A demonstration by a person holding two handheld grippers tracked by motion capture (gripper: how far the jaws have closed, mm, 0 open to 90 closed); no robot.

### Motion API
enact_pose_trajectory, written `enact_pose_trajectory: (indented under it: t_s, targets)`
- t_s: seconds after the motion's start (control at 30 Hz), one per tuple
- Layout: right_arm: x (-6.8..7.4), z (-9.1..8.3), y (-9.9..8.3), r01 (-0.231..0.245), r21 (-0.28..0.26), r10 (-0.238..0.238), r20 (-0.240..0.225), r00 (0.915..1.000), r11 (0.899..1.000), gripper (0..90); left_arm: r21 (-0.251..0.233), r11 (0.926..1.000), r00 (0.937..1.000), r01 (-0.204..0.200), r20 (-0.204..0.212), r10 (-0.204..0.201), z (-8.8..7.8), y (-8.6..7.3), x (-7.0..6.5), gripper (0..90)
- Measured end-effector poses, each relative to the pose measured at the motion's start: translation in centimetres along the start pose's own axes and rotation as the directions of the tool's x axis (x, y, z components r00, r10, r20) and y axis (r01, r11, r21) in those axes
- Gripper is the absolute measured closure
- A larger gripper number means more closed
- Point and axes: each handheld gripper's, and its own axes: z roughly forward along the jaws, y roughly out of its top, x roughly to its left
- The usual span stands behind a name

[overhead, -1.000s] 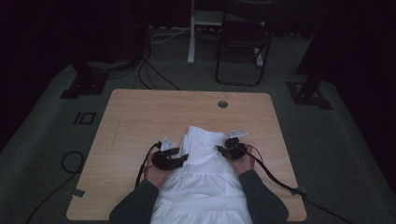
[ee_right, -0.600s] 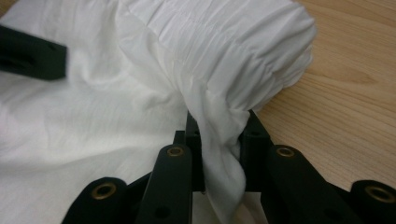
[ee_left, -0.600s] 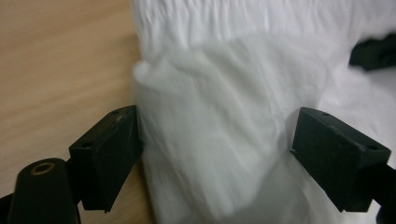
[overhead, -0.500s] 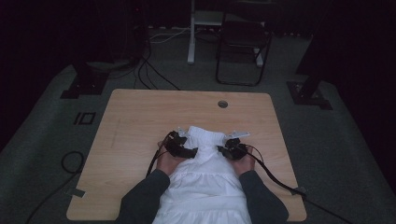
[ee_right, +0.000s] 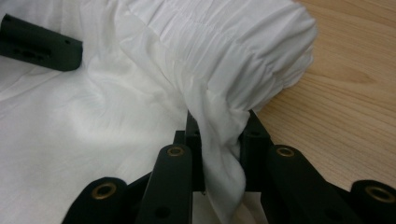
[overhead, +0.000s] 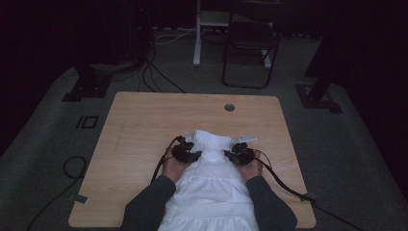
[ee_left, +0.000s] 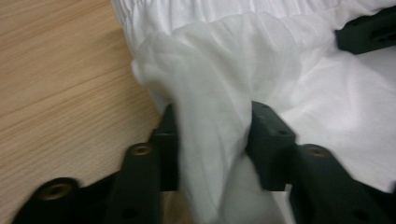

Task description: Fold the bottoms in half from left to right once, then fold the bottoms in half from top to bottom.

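A white garment [overhead: 211, 187] with a gathered elastic band [overhead: 211, 139] at its far end lies on the wooden table [overhead: 144, 125], its near part hanging toward the person. My left gripper [overhead: 191, 155] is at the band's left corner. Its jaws have just been closing and now pinch a fold of the white cloth [ee_left: 210, 93]. My right gripper [overhead: 232, 155] is at the band's right corner, shut on a bunched fold of the same garment [ee_right: 224, 70]. Each gripper view shows the other gripper's black jaw farther off across the cloth.
A round cable hole [overhead: 229, 107] sits near the table's far edge. Bare wood lies left and right of the garment. Cables trail from both grippers over the table's front. A folding chair [overhead: 250, 48] and stand bases are on the floor beyond.
My left gripper moved right and forward from the garment's left edge to the band's corner, opened wide on the way, then closed on the cloth. The right gripper stayed put.
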Motion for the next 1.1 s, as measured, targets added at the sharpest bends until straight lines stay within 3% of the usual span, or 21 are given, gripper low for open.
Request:
enact_pose_trajectory:
  t_s: [0.2, 0.9, 0.93, 1.1]
  targets:
    - [0.0, 0.0, 0.0, -0.001, -0.001, 0.001, 0.001, 1.0, 1.0, 77.7, -0.005, 0.9999, 0.9995, 0.012, 0.028, -0.012, 0.0, -0.1, -0.1, 75.8]
    - [0.1, 0.0, -0.1, -0.005, -0.005, 0.005, 0.008, 1.0, 1.0, 77.8, -0.018, 0.9995, 0.9989, 0.025, 0.039, -0.025, 0.1, -0.2, -0.1, 78.4]
    - [0.2, 0.0, -0.1, -0.006, -0.007, 0.006, 0.012, 0.9999, 1.0, 78.1, -0.01, 0.9994, 0.9977, 0.034, 0.059, -0.033, 0.1, 0.0, 0.2, 78.4]
    - [-0.6, 0.1, 0.4, -0.045, 0.005, 0.045, -0.017, 0.9988, 0.999, 83.7, 0.002, 0.999, 0.9958, 0.045, 0.08, -0.045, 0.3, 1.0, 1.0, 82.4]
